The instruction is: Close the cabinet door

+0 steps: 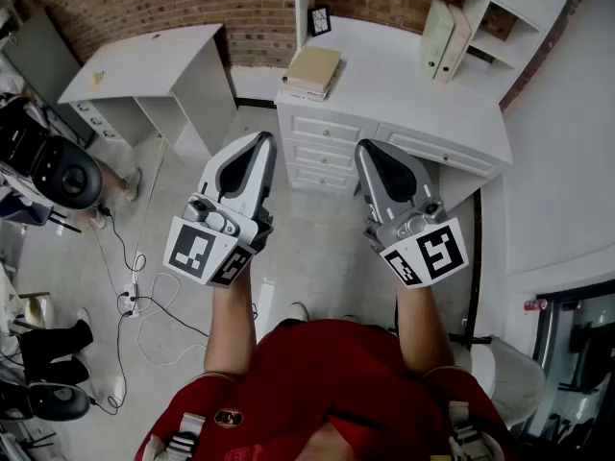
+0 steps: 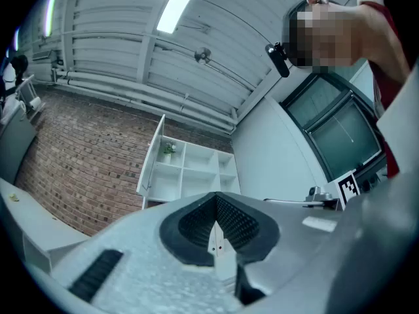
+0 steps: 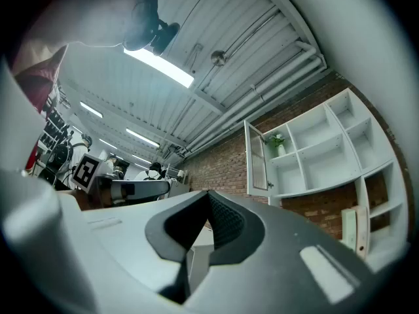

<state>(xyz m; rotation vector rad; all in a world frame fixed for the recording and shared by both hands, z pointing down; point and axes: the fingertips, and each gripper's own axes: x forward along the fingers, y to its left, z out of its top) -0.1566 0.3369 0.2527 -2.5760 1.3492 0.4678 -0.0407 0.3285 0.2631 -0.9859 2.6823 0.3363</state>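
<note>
Both claws were pinched closed and empty: left gripper point(image 1: 263, 138) and right gripper point(image 1: 363, 146) were side by side just short of the white desk point(image 1: 394, 75). Cabinet door point(image 3: 256, 157) stood swung open above that desk, on the shelf unit point(image 3: 321, 156).

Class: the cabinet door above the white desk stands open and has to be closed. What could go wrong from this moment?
1. The cabinet door hangs high over the desk; leaning in might knock the stacked books.
2. A small plant sits in the compartment by the door; a hard swing could shake it.
3. Loose cables lie on the floor to the person's left, a possible trip.
</note>
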